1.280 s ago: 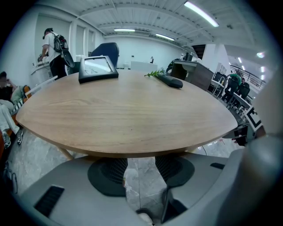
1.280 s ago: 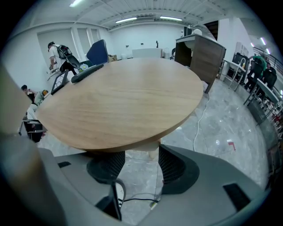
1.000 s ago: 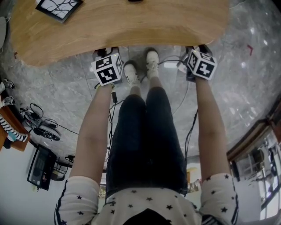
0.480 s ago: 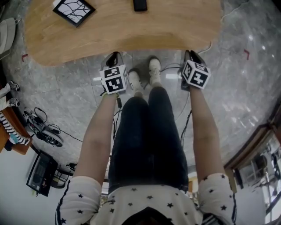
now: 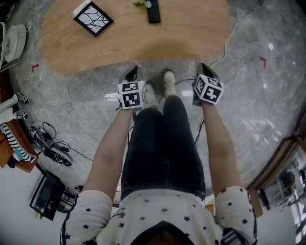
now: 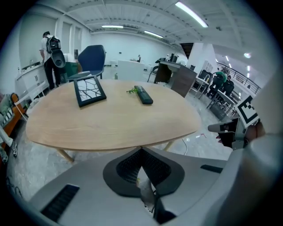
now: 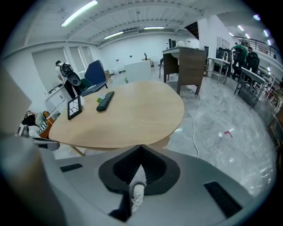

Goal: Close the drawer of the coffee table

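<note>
Grey marble floor (image 5: 267, 95) spreads round an oval wooden coffee table (image 5: 181, 28), which carries a framed picture (image 5: 93, 19) and a dark remote (image 5: 153, 10) on its far side. The person stands facing the table's long near edge, and its long axis runs from left to right across them. The left gripper (image 5: 131, 72) and right gripper (image 5: 202, 68) are held out side by side, both pointing forward and down at that edge, apart from it and touching nothing. Each pair of jaws has just closed: the pads meet tip to tip with nothing between them, and only floor and a shoe show through the gap behind. The table lies straight ahead of and below both grippers, about equally near each. The left one faces roughly the middle of the near edge and the right one faces the table's right end. No drawer front sticks out beyond the tabletop in any view, and under the rim only legs show, so the drawer is either already pushed home or hidden beneath the top. From these views I cannot tell which.
</note>
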`<state>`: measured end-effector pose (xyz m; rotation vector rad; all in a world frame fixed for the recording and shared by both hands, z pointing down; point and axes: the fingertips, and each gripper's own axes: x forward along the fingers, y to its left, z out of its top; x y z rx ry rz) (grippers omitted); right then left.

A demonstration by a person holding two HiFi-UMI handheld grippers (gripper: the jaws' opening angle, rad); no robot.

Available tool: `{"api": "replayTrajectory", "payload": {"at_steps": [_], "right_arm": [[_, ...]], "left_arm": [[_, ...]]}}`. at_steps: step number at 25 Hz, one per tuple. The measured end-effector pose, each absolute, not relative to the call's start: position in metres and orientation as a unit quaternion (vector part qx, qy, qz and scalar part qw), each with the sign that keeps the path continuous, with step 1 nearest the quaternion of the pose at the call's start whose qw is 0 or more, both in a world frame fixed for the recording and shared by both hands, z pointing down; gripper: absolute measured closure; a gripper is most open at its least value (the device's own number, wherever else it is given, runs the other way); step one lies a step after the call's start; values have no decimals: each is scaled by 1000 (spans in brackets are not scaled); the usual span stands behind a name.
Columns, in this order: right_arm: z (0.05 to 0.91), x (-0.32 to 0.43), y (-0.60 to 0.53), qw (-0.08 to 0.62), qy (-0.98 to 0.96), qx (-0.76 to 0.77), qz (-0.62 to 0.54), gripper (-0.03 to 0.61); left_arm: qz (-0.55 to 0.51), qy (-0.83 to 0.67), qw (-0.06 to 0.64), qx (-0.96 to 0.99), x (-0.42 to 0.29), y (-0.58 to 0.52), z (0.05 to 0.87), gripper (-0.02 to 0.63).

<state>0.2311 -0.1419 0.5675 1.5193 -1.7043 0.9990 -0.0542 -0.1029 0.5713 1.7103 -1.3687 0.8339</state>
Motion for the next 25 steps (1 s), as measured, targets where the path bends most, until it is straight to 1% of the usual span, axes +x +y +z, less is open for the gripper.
{"api": "replayTrajectory", "payload": {"at_steps": [5,9,14,18,25], "right_arm": [[523,214,-134,289,-663,578,378,569],[483,197,-125,286,-692,566,345,569],[437,178,-111,266,-713,558,331,569],[404,163,-104,244,-724,553,332,569],[341,138,-83,221,-742,534,341,569]], "left_arm": [[303,-534,405,677,-40,-102,531,604],[295,-520,395,697,-22,-98,497,604],[285,-513,385,713,-7,-91,454,606],[287,-509,370,723,-6,-86,424,605],[264,-518,375,722,-16,-69,371,606]]}}
